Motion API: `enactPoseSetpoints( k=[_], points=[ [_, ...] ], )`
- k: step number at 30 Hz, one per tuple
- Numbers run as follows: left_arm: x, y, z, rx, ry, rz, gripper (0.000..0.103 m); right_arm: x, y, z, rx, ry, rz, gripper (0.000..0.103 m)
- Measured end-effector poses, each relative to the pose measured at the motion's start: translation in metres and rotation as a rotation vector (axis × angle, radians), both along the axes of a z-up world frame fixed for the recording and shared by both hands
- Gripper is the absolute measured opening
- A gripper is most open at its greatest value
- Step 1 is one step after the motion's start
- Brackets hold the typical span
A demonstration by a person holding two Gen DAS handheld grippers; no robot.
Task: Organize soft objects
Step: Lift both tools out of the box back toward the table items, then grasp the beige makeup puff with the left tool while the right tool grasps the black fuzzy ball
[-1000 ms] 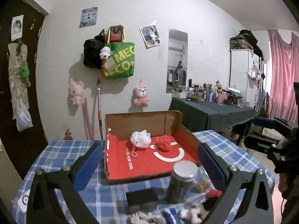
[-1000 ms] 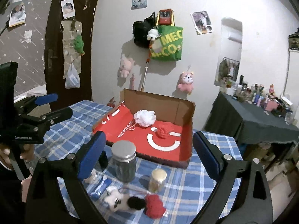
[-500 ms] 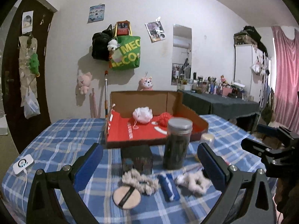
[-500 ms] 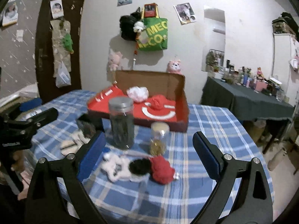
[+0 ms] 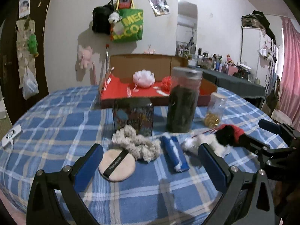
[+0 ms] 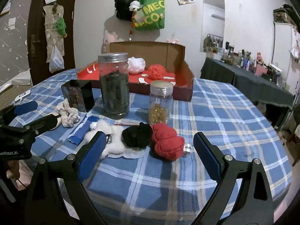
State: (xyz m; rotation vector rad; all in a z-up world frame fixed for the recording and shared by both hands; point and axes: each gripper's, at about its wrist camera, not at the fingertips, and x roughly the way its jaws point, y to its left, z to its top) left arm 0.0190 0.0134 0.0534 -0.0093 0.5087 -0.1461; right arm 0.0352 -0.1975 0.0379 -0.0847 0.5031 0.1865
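Both grippers are hanging low over the near edge of the checked tablecloth [image 6: 215,112], and both are standing wide open with nothing between the pads. The left gripper [image 5: 150,161] is facing a round powder puff [image 5: 116,166] lying just ahead of its left finger, with a beige scrunchie [image 5: 137,143] touching the puff's far side and a folded blue cloth [image 5: 175,154] lying beside that. The right gripper [image 6: 148,146] is framing a cluster of three soft pieces lying against one another: a white fluffy piece [image 6: 112,138], a black scrunchie [image 6: 137,135] and a red knotted scrunchie [image 6: 167,142].

Beyond these, hard things are standing in a row: a dark printed tin [image 5: 133,115], a tall jar with a metal lid [image 6: 114,86] and a small jar of golden beads [image 6: 160,101]. Farther back an open cardboard box with a red floor [image 6: 180,83] is already holding a white mesh pouf [image 6: 136,64] and a red knitted piece [image 6: 156,72].

Judging from this, sorting is partly done and the hands are lining up for the next picks. The right hand's move is calling for a short drop and a closing on one scrunchie alone, since the three are touching and could come up together; the carry then needs to be passing over or round the jars to reach the box
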Motion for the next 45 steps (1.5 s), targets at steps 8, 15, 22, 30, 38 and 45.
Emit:
enactPoseSetpoints(
  k=[8,15,22,30,38,45],
  points=[
    [0.014,0.017,-0.009,0.012,0.049,0.047,0.103,0.017,0.004,-0.010,0.026,0.030,0.032,0.095],
    [0.028,0.033,-0.020,0.056,0.106,0.089,0.100,0.033,0.013,-0.015,0.018,0.046,0.073,0.072],
    [0.038,0.037,-0.037,0.067,0.165,0.059,0.050,0.039,0.019,-0.024,-0.004,0.075,0.115,0.029],
    [0.028,0.035,-0.018,0.087,0.094,0.067,0.026,0.032,0.009,-0.015,0.043,0.038,0.126,0.020],
    [0.024,0.032,0.002,0.053,0.061,0.007,0.017,0.028,0.009,-0.008,0.065,0.013,0.141,0.019],
    [0.021,0.024,0.004,0.017,0.067,-0.054,0.017,0.023,0.009,-0.002,0.094,-0.002,0.160,0.019]
  ],
)
